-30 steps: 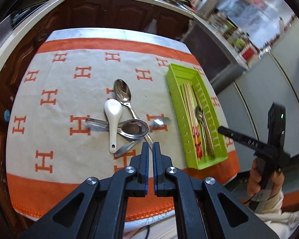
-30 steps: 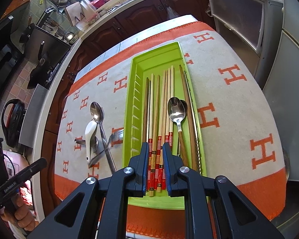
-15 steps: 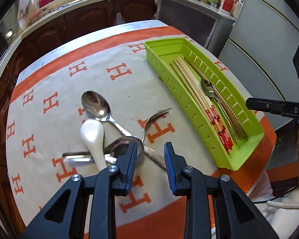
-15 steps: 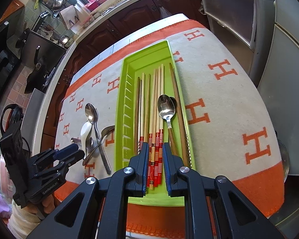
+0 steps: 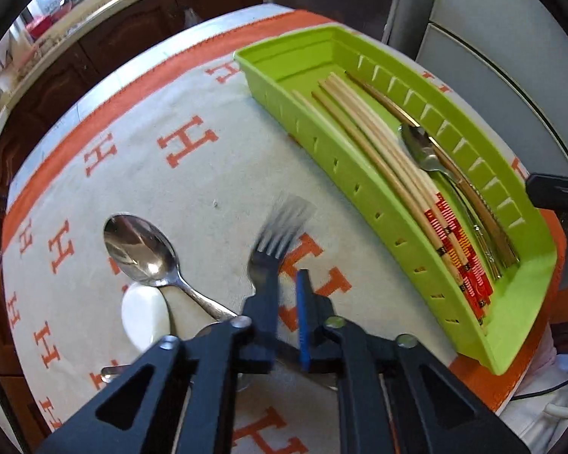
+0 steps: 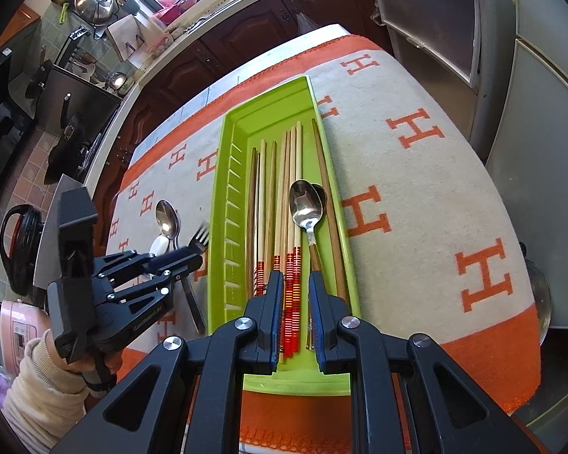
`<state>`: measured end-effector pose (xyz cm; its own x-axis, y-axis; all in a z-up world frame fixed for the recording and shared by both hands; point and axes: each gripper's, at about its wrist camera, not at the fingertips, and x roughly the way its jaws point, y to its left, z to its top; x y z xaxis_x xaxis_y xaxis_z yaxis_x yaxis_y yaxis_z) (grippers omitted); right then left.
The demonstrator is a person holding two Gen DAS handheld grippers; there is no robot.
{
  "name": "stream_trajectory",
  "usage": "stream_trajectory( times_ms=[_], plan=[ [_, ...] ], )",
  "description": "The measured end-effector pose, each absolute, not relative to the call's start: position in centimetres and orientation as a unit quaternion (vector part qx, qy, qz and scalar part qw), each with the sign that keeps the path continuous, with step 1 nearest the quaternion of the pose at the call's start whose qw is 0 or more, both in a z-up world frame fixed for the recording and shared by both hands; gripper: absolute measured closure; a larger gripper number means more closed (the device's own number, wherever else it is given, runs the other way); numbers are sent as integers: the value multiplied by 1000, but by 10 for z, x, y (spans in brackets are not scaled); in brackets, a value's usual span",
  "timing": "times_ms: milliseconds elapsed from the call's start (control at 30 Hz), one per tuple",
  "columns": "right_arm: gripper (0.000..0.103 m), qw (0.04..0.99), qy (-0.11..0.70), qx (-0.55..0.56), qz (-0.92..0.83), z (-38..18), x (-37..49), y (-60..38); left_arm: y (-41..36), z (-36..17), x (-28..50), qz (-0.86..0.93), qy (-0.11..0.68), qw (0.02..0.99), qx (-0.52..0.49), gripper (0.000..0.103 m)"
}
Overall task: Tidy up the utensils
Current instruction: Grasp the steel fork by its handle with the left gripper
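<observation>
Now the left gripper [image 5: 284,276] sits low in the centre of its own view, its jaws having just been closing, and they are clamped on the neck of a metal fork [image 5: 282,227]. The blurred tines stick out past the fingertips towards the middle of the frame. From the right wrist view the same gripper [image 6: 193,259] shows at the left with the fork [image 6: 200,235] jutting from its tip, just beside the left wall of the green tray [image 6: 217,227].

Lower left of the fork lies a large metal spoon [image 5: 140,249] on the orange-and-cream cloth [image 5: 208,174]. A white ceramic spoon [image 5: 144,317] touches its handle. More metal handles lie under the gripper's fingers, too hidden to sort out.

The tray [image 5: 359,189] runs down the right of the left view, holding chopsticks [image 5: 378,151] and a spoon [image 5: 416,147] laid lengthwise.

The right gripper [image 6: 296,283] hangs over the tray's near end at the bottom centre of its view. Its jaws are slightly apart with nothing between them; the red-banded chopstick ends show through the gap. Its black tip [image 5: 556,191] pokes in at the right edge of the left view. A cream sleeve [image 6: 45,397] shows at the lower left, and pots [image 6: 94,0] hang at the upper left.
</observation>
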<state>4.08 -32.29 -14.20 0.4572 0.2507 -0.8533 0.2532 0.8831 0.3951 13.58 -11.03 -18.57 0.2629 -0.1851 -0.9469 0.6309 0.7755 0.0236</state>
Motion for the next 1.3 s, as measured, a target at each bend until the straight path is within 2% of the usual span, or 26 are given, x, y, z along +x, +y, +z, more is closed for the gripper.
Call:
stream_trajectory(
  times_ms=[67, 333, 467, 733, 1033, 1067, 1133, 1300],
  plan=[
    [89, 818, 521, 245, -3, -143, 40, -325, -107, -190, 139, -262, 553, 767, 193, 103],
    [89, 816, 522, 250, -3, -146, 41, -327, -82, -178, 147, -250, 549, 788, 123, 103],
    [89, 816, 522, 249, 0, -146, 41, -324, -78, -174, 159, -246, 551, 791, 106, 76],
    [89, 814, 523, 253, -8, -148, 38, -328, -85, -194, 180, -254, 560, 778, 130, 76],
    [89, 808, 530, 257, -19, -157, 39, -331, -100, -196, 185, -284, 521, 786, 172, 76],
    [89, 808, 531, 257, -19, -158, 39, -331, -101, -196, 186, -287, 520, 786, 171, 77],
    [89, 807, 532, 257, -20, -159, 40, -331, -101, -197, 190, -294, 518, 786, 167, 86],
    [89, 806, 531, 260, -22, -158, 42, -331, -100, -192, 182, -299, 528, 780, 151, 86]
  ],
)
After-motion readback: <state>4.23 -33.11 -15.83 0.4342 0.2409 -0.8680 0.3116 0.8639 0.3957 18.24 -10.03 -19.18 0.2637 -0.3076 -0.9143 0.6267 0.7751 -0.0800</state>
